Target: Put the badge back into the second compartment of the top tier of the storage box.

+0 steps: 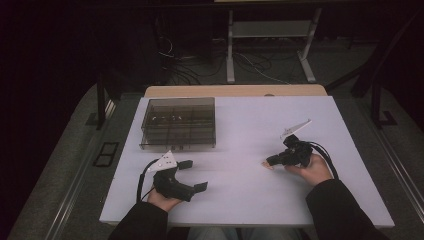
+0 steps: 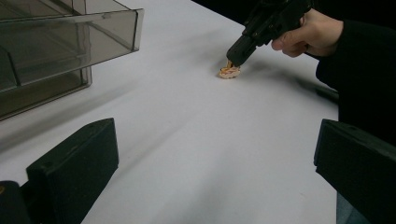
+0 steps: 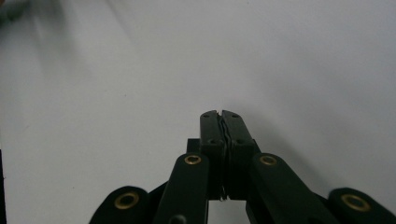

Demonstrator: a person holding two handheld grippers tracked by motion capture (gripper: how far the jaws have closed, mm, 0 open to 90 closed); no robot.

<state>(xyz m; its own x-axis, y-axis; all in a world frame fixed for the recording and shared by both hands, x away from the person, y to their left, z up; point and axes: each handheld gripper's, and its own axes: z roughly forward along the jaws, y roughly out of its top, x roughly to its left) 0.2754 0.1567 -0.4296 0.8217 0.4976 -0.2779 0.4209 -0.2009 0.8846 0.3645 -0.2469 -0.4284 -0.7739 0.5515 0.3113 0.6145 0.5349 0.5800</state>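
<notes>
While the person sits at the white table (image 1: pixel 240 200), each of the two hands holds one black gripper. The left gripper (image 1: pixel 192 175), at the lower left of the high view, has its two jaws wide apart with nothing between them. The right gripper (image 1: pixel 270 162), right of the middle, has its jaws pressed together, tip down on one small pale orange piece (image 2: pixel 229 72) lying on the table. Whether the piece is pinched, I cannot tell. One smoky see-through plastic box (image 1: pixel 178 122) with little compartments sits at the upper left.
</notes>
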